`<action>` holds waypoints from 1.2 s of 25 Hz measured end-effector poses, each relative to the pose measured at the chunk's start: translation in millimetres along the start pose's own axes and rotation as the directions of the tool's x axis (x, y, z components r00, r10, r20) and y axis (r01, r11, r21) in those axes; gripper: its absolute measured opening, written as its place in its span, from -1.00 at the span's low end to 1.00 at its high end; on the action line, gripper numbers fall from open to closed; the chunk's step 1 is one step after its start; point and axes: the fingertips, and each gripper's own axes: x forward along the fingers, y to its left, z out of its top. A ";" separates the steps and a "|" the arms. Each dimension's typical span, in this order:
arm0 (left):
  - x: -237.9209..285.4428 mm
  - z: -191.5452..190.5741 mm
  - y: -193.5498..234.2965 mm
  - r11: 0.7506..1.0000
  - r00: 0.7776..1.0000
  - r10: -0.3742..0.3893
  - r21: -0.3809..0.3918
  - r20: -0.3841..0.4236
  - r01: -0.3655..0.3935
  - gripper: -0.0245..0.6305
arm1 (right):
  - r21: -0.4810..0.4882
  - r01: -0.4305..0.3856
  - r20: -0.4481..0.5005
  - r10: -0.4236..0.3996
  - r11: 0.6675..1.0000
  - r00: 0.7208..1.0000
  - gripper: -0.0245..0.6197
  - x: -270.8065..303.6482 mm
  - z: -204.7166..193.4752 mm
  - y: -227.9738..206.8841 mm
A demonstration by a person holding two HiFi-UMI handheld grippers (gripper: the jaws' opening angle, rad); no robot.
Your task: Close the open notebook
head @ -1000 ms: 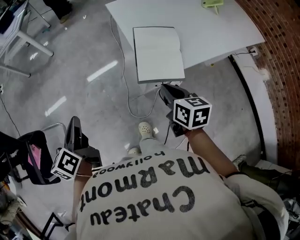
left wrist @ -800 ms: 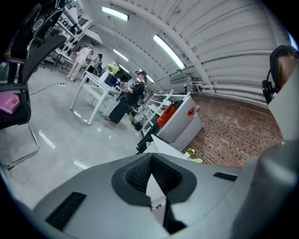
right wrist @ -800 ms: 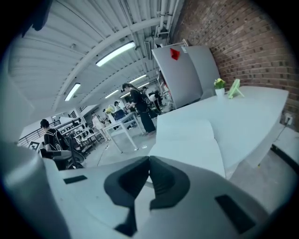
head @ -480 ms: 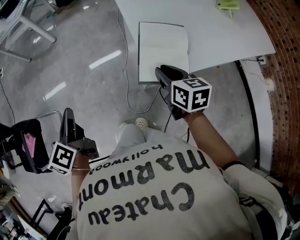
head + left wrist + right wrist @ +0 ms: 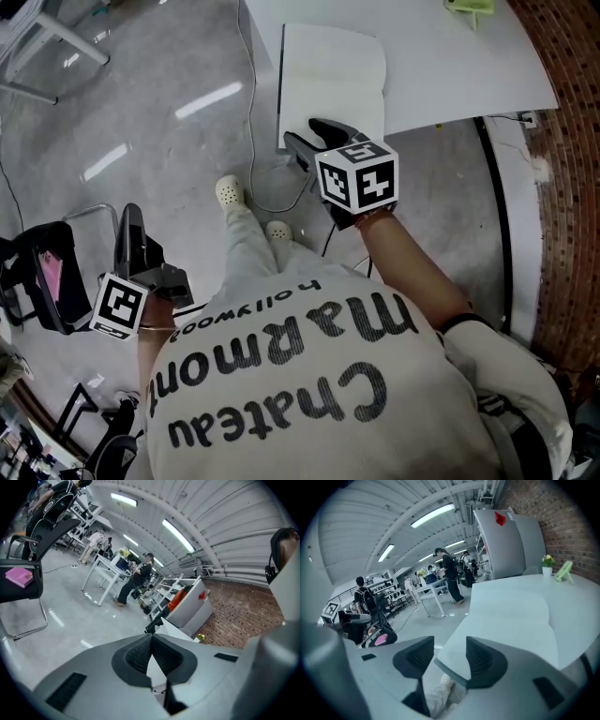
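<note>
While the open notebook (image 5: 333, 80) lies flat on the white table (image 5: 450, 75) at top centre, the right gripper (image 5: 306, 133) reaches its lower-left corner, jaws just opening, the corner ungripped between them; the left gripper (image 5: 132, 216), lower left, is closed, empty.

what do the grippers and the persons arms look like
Both grippers are black handheld units, left gripper and right gripper, each carrying a white cube printed with black square markers. Their fingers are dark with ribbed pads. The right one's have just been opening, clamping nothing. The person wears a light top with dark lettering; the right forearm is bare.
</note>
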 end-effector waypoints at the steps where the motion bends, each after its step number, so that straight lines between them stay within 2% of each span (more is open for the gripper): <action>1: 0.6 -0.6 0.5 1.000 1.000 -0.002 -0.012 0.003 0.002 -0.92 | -0.027 0.003 -0.010 -0.003 1.000 1.000 -0.23 2.0 -1.2 2.9; 5: 2.8 0.4 -2.2 1.000 1.000 -0.009 -0.016 0.002 0.009 -0.92 | -0.154 0.032 -0.066 -0.043 0.988 0.997 -0.12 11.5 -7.9 9.9; 10: 2.8 -2.0 3.6 1.000 1.000 0.000 -0.015 -0.003 0.000 -0.92 | -0.355 0.047 -0.127 -0.098 0.934 0.987 0.00 26.0 -23.4 18.2; 13: 1.0 -5.9 9.7 1.000 1.000 0.013 -0.027 -0.007 -0.013 -0.92 | -0.392 0.045 -0.143 -0.109 0.919 0.984 0.08 31.8 -32.5 21.6; 16: -0.9 -9.1 13.6 0.999 1.000 0.016 -0.035 -0.014 -0.016 -0.92 | -0.412 0.073 -0.121 -0.134 0.908 0.984 0.04 33.1 -33.8 21.1; 20: -1.3 -10.2 17.9 0.999 1.000 0.021 -0.041 -0.022 -0.021 -0.92 | -0.486 0.114 -0.084 -0.177 0.867 0.981 0.02 35.8 -35.4 22.1; 24: 0.2 -7.8 15.6 0.999 1.000 0.005 -0.043 -0.022 -0.006 -0.92 | -0.516 0.150 -0.056 -0.208 0.844 0.977 0.02 36.0 -38.6 22.7; 26: 1.4 -6.9 11.9 0.999 1.000 -0.005 -0.044 -0.019 0.004 -0.92 | -0.564 0.164 -0.044 -0.228 0.809 0.973 0.03 35.4 -41.2 22.6; 30: 4.8 -4.6 3.1 0.999 1.000 -0.015 -0.036 -0.019 0.014 -0.92 | -0.677 0.196 -0.013 -0.277 0.709 0.961 0.04 34.4 -45.1 19.0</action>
